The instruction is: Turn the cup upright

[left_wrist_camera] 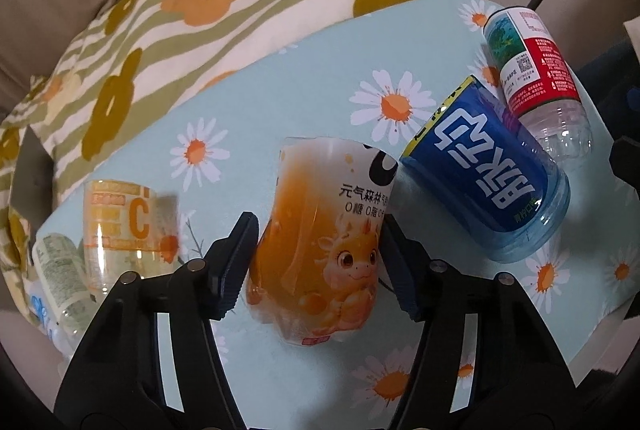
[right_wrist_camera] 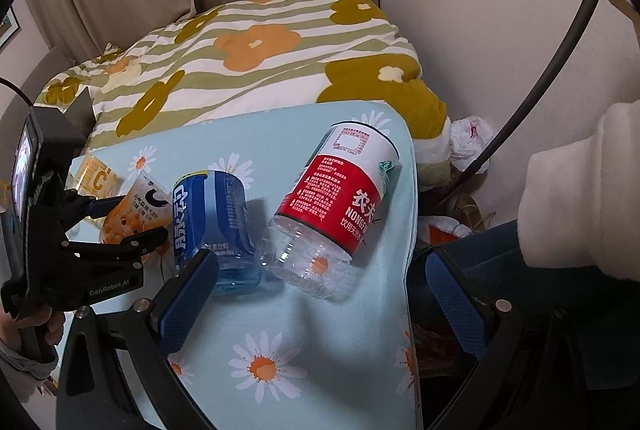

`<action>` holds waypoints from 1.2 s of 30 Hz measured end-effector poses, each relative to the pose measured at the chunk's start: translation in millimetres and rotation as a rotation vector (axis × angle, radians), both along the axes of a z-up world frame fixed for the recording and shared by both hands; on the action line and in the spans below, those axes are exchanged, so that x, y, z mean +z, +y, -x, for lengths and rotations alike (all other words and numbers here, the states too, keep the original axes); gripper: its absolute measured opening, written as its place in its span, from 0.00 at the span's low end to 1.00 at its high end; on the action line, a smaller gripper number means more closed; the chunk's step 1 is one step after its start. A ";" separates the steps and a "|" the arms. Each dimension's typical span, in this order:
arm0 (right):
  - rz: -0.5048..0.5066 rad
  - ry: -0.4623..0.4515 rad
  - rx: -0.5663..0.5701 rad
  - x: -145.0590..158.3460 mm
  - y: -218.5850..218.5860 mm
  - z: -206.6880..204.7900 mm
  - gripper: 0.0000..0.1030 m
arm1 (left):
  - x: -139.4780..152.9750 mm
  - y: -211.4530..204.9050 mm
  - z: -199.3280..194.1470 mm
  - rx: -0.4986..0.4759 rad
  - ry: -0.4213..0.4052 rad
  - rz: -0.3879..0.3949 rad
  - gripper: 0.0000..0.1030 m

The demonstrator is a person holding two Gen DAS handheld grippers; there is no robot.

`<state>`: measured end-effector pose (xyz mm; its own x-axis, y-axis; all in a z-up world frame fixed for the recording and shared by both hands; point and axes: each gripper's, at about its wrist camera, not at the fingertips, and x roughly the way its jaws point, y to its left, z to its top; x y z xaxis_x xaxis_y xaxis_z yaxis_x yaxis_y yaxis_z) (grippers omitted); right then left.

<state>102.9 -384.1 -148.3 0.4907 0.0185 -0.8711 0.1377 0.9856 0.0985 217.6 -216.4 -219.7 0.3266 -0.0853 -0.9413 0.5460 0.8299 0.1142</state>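
An orange cup (left_wrist_camera: 320, 242) cut from a drink bottle, with a dragon cartoon, sits between the fingers of my left gripper (left_wrist_camera: 316, 262), lifted and tilted above the daisy-print cloth (left_wrist_camera: 304, 101). The jaws press its sides. It also shows in the right wrist view (right_wrist_camera: 132, 209), held by the left gripper (right_wrist_camera: 120, 226). A blue cup (left_wrist_camera: 484, 185) lies on its side to the right. A red-labelled clear cup (left_wrist_camera: 536, 69) lies on its side further right. My right gripper (right_wrist_camera: 320, 306) is open and empty, just short of the red-labelled cup (right_wrist_camera: 336, 205).
A yellow "C" cup (left_wrist_camera: 124, 230) stands upright at the left, beside a green-labelled bottle piece (left_wrist_camera: 60, 270). A flower-striped quilt (left_wrist_camera: 180, 13) is bunched behind the cloth. The table edge drops off at the right (right_wrist_camera: 412, 230), with bags on the floor (right_wrist_camera: 468, 137).
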 end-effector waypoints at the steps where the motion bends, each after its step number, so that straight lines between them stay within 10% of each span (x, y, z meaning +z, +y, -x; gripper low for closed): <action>1: 0.001 -0.002 -0.001 0.7 0.4 0.3 1.00 | 1.7 1.3 0.8 0.003 -0.001 0.004 0.63; 21: -0.020 -0.071 0.061 35.2 42.0 23.2 1.00 | 53.1 74.3 75.2 0.155 0.064 0.076 0.60; 36: -0.053 -0.030 0.155 16.1 80.2 26.4 1.00 | 15.4 122.6 122.1 0.315 0.255 0.096 0.60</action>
